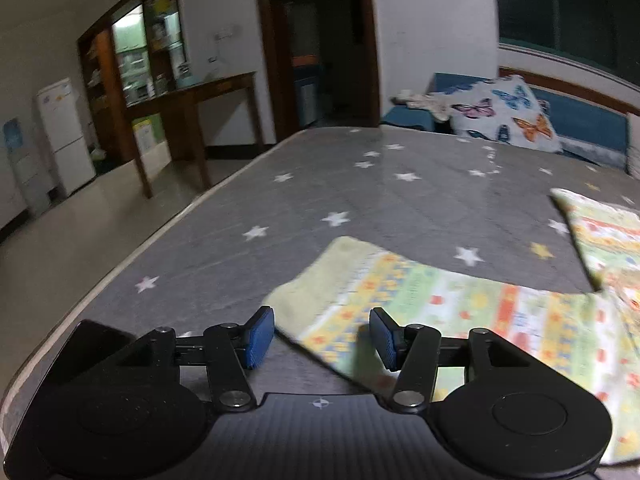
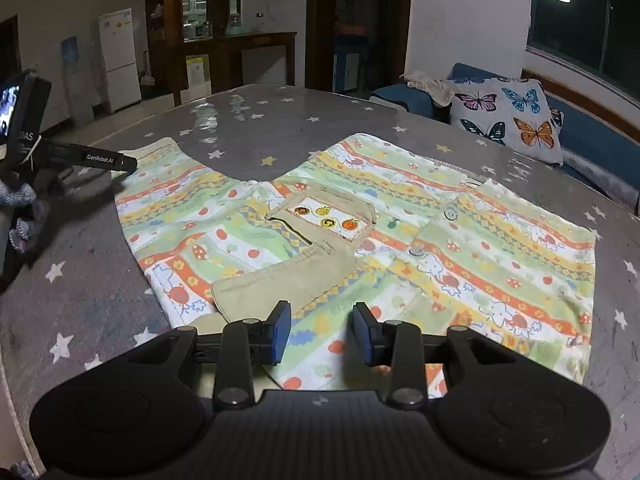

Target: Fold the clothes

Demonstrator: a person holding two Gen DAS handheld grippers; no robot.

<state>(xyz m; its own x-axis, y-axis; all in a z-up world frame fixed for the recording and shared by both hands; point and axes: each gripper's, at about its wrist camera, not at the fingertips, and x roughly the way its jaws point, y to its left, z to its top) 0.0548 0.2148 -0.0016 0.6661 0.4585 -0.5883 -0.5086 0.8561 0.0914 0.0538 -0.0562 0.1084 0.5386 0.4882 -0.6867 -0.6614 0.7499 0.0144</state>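
Observation:
A child's garment point(image 2: 400, 240) with orange, yellow and green stripes and khaki pocket flaps lies spread flat on the grey star-print table cover point(image 2: 100, 280). Two of its parts reach toward the far side. My right gripper point(image 2: 322, 334) hovers over its near edge, blue pads apart and nothing pinched. In the left wrist view my left gripper point(image 1: 322, 338) stands open over the corner of one striped part point(image 1: 400, 292); the cloth lies under the pads, not clamped. The right wrist view shows the left gripper point(image 2: 130, 164) from the side, at the garment's far-left corner, with a gloved hand point(image 2: 20, 196) behind it.
The table's left edge point(image 1: 120, 264) drops to a tiled floor. Beyond the far edge is a blue sofa point(image 2: 592, 136) with a butterfly pillow point(image 2: 508, 116). A wooden side table point(image 1: 192, 96) and a white fridge point(image 1: 66, 132) stand further back.

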